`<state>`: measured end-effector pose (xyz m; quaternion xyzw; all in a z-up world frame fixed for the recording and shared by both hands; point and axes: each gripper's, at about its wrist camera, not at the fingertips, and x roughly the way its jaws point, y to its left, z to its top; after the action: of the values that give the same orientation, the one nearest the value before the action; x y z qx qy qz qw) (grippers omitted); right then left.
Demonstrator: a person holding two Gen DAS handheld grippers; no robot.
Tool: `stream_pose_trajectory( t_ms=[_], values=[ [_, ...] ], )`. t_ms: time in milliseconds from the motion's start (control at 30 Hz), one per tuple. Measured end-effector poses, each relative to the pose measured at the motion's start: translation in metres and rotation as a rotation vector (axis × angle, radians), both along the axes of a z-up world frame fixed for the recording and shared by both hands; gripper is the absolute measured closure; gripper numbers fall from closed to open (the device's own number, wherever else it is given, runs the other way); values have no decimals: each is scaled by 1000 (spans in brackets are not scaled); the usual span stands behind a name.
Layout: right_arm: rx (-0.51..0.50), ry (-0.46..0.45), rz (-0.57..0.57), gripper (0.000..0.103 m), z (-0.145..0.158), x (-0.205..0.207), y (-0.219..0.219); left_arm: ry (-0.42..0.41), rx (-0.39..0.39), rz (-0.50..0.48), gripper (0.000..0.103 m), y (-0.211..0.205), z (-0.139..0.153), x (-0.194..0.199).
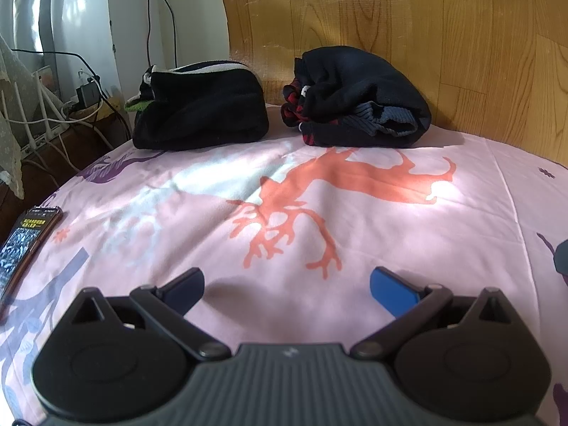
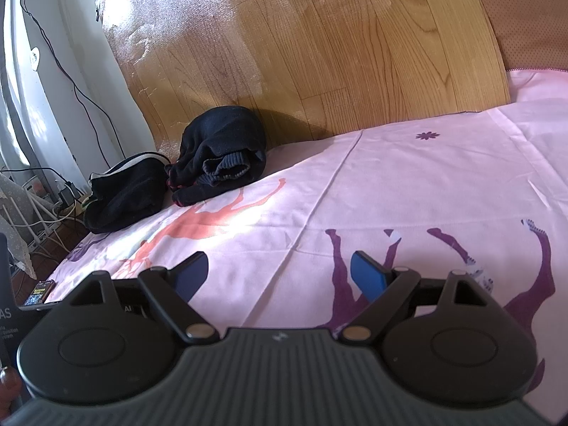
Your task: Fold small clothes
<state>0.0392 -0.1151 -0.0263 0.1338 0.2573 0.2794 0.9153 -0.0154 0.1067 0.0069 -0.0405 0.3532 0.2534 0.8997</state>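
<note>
Two bundles of dark clothes lie at the far side of a pink printed bedsheet (image 1: 355, 234), against a wooden headboard. The left bundle (image 1: 202, 106) is black with white and green trim; it also shows in the right wrist view (image 2: 124, 191). The right bundle (image 1: 358, 96) is navy with red-patterned and grey ribbed parts; it also shows in the right wrist view (image 2: 220, 152). My left gripper (image 1: 287, 291) is open and empty, low over the sheet, well short of both bundles. My right gripper (image 2: 278, 277) is open and empty over the sheet, to the right of the bundles.
A phone (image 1: 25, 245) lies at the bed's left edge, also seen in the right wrist view (image 2: 39, 291). Cables, a charger and a router (image 1: 71, 106) sit beyond the left edge. The wooden headboard (image 2: 319, 53) rises behind the bed. A brown cushion (image 2: 532, 14) is at far right.
</note>
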Motion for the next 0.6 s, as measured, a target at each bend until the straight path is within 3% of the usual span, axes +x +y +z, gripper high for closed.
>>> stream_pose_trajectory(
  t_ms=[600],
  values=[
    [4, 3, -7, 14, -1, -2, -1, -11, 19, 5, 0, -2, 1, -1]
  ],
)
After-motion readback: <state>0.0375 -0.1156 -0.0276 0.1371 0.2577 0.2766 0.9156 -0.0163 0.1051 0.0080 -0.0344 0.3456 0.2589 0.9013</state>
